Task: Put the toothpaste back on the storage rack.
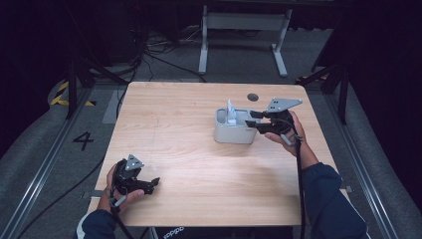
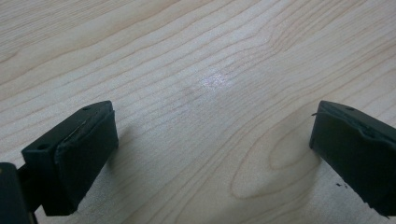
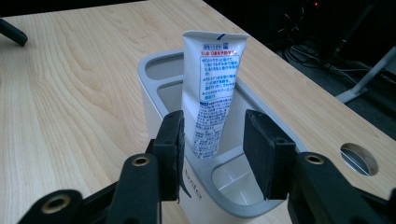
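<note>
A white tube [image 3: 212,84] with blue and red print stands upright in a grey multi-compartment holder [image 3: 148,70]. In the high view, tube [image 1: 231,112] and holder [image 1: 221,133] sit right of the table's centre. My right gripper [image 3: 212,142] is open, its jaws on either side of the tube's lower part, with a clear gap at the right pad [image 3: 261,149]. From above, the right gripper [image 1: 254,120] reaches over the holder's right end. My left gripper [image 1: 152,184] rests near the table's front left corner, and in its own view the left gripper [image 2: 212,149] is open wide over bare wood.
A round cable hole [image 1: 253,97] lies in the tabletop behind the holder, near the right gripper. Beyond the table's far edge stand a white desk frame [image 1: 244,25] and cables on the grey floor. Bare wood [image 1: 174,119] stretches between the two grippers.
</note>
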### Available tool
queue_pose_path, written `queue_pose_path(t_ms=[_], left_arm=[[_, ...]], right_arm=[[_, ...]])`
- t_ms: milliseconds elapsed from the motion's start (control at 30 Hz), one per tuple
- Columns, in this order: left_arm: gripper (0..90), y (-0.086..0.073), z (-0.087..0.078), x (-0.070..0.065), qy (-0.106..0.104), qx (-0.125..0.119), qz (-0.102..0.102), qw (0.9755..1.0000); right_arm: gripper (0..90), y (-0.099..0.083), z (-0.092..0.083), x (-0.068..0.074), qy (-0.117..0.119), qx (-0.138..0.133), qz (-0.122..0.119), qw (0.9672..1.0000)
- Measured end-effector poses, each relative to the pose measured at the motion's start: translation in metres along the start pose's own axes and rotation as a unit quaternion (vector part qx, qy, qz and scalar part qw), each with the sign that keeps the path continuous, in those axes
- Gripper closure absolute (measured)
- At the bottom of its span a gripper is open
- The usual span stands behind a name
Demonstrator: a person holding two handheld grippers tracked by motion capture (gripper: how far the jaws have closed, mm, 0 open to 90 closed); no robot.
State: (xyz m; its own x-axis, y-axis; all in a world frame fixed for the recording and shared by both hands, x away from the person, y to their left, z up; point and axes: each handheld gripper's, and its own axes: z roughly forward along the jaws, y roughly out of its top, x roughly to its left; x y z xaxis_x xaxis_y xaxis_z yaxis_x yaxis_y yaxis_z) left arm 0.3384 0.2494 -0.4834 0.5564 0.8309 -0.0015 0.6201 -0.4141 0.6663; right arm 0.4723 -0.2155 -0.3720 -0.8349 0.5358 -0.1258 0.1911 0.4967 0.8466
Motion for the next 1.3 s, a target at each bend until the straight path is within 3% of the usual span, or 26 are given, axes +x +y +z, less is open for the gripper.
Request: queue_pose_path(t_ms=[633,1300], left_arm=[[1.5,0.000,0.000,0.000,0.000,0.000,0.000,1.0000],[0.9,0.001,0.001,0.001,-0.004,0.002,0.006,1.0000]], right_arm=[[42.1,-0.005,-0.027,0.012,-0.018,0.026,-0.026,0.9991],[36.7,-0.040,-0.061,0.026,-0.042,0.063,-0.043,0.9962]])
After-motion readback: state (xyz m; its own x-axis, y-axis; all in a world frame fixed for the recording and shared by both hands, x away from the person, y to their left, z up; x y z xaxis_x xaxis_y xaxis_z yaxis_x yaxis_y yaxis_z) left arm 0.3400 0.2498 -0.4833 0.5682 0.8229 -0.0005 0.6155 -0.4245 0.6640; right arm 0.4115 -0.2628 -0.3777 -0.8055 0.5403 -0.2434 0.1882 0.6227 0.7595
